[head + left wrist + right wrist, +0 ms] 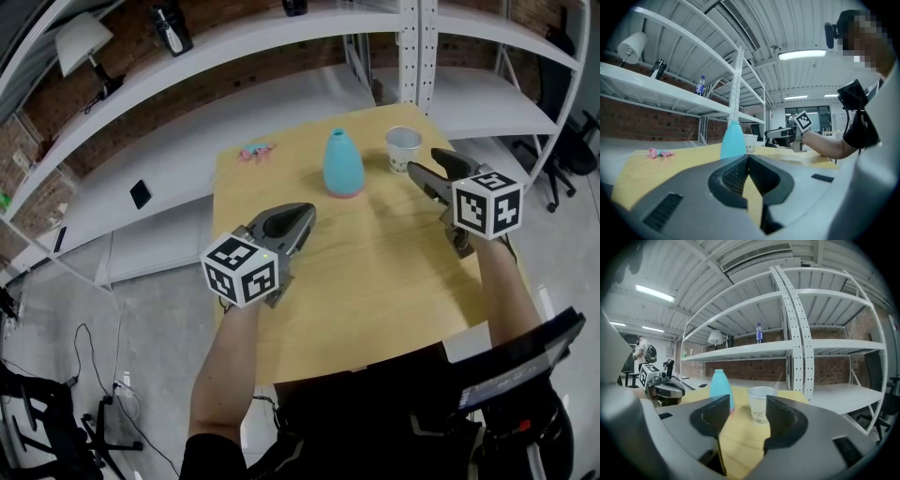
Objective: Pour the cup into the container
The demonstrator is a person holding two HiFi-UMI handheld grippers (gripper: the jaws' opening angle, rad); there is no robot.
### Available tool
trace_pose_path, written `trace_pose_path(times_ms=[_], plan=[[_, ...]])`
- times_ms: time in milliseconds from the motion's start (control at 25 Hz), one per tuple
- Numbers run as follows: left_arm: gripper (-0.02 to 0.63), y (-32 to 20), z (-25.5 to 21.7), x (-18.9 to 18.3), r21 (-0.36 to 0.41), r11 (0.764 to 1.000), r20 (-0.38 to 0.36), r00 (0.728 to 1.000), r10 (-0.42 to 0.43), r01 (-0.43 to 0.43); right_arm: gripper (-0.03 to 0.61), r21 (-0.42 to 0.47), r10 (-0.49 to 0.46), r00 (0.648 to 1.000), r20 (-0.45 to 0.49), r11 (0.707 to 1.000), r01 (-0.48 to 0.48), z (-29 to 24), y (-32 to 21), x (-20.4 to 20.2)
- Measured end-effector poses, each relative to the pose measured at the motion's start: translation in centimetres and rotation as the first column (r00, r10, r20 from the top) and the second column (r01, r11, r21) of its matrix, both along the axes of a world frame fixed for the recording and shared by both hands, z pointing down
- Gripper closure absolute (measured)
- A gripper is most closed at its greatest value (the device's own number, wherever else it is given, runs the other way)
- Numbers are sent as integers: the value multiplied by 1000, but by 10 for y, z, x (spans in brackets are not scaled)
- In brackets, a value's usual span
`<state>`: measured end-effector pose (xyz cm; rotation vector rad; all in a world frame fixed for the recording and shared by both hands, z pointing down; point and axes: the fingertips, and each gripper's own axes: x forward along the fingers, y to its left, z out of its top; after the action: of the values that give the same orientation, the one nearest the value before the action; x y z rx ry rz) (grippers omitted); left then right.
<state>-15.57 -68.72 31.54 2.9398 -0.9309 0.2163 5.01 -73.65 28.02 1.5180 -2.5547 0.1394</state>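
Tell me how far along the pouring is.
Nothing is done yet: the cup stands upright on the table beside the blue container. In hand: the right gripper, jaws open, is lined up on the cup, pads not on it; the left gripper is shut and empty over the table. Left: grip the cup, lift it, tip it into the container.

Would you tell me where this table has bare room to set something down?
The near half of the table, between the left gripper and the right gripper, is bare wood. A smaller free strip lies between the pink item and the blue bottle. The far right is crowded: bottle, cup and the right gripper's open jaws stand close.
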Motion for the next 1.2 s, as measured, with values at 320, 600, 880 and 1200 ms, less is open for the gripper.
trace_pose_path(times_ms=[320,600,880,1200], plan=[[612,3,-1,0,-3,1000,-4,1000,-27,27,577,50,-91,995,41,995,89,-2,42,-35],[614,37,-1,18,3,1000,92,996,20,-20,577,78,-152,985,84,986,146,-4,81,-49],[614,96,-45,29,99,995,-7,1000,-19,20,577,100,-171,980,100,982,161,-4,116,-54],[612,169,-56,36,141,978,-85,987,-139,150,577,114,-196,972,132,977,181,-9,180,-46]])
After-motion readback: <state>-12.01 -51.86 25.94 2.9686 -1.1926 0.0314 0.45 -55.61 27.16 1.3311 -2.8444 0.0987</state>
